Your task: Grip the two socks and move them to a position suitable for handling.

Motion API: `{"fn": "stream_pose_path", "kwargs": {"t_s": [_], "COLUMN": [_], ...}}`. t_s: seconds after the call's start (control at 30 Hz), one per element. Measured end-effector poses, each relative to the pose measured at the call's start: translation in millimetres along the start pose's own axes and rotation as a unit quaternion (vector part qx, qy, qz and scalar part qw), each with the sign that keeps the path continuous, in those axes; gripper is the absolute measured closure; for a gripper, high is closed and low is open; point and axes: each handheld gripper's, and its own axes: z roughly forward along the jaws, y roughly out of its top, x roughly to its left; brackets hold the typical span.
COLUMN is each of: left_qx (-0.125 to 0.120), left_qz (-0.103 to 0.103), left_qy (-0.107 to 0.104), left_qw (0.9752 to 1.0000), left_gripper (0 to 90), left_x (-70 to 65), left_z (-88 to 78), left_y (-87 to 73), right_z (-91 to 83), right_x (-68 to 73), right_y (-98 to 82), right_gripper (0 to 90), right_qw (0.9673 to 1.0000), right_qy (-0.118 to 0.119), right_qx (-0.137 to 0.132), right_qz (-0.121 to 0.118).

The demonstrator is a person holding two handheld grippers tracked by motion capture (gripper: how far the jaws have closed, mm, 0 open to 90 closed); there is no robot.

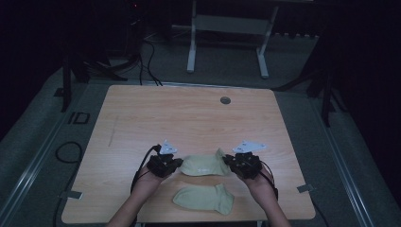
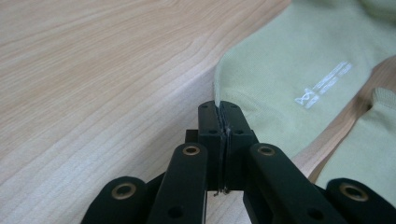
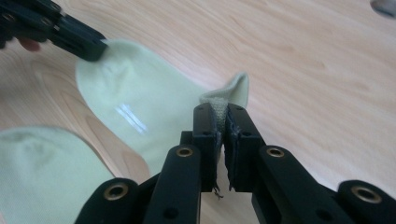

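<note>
A pale green sock [image 1: 204,165] is laid flat on the wooden table [image 1: 189,118], near the person's side, with its long way running left to right. Its rounded toe end is at the left and its open cuff end is at the right, where a corner of the cloth is turned up. The sock is held at both ends. The toe edge is pinched by the left gripper [image 1: 176,163], whose jaws are pressed together on the cloth in the left gripper view [image 2: 220,108]. The cuff is pinched by the right gripper [image 1: 229,162], and a ribbed bit of cloth can be seen between its jaws in the right gripper view [image 3: 219,112]. A small white mark and a line of tiny white letters are printed on the sock [image 2: 322,86], but the letters are too small to be read. The cloth looks smooth and thin. A second sock [image 1: 204,198] of the same pale green is laid nearer the table's near edge, just beside the first one and apart from both grippers, with its long way also running left to right. A small round grey hole cover [image 1: 225,100] is set in the far part of the table.
</note>
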Motion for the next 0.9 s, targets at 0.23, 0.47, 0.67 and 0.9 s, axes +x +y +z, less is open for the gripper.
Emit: {"fn": "stream_pose_path", "kwargs": {"t_s": [0.23,0.47,0.67,0.9], "left_qx": [0.024,0.036,0.038,0.004], "left_qz": [-0.006,-0.011,-0.022,-0.015], "left_qy": [-0.015,-0.013,-0.007,-0.012], "left_qw": [0.9996,0.9992,0.9990,0.9998], "left_gripper": [88.1,87.1,77.2,55.5], "left_x": [-1.3,2.7,7.7,9.1], "left_z": [18.4,24.9,22.1,-0.2], "left_y": [-7.9,-10.4,-13.3,-14.9], "right_z": [12.9,27.3,31.7,15.6], "right_x": [-13.1,-19.0,-25.6,-23.7], "right_y": [-31.4,-45.7,-49.0,-42.1], "right_gripper": [82.8,76.9,72.3,63.1], "right_qw": [0.9991,0.9972,0.9957,0.9967], "right_qy": [0.005,-0.013,-0.021,-0.024], "right_qx": [0.030,0.063,0.079,0.064], "right_qz": [0.031,0.039,0.043,0.043]}}
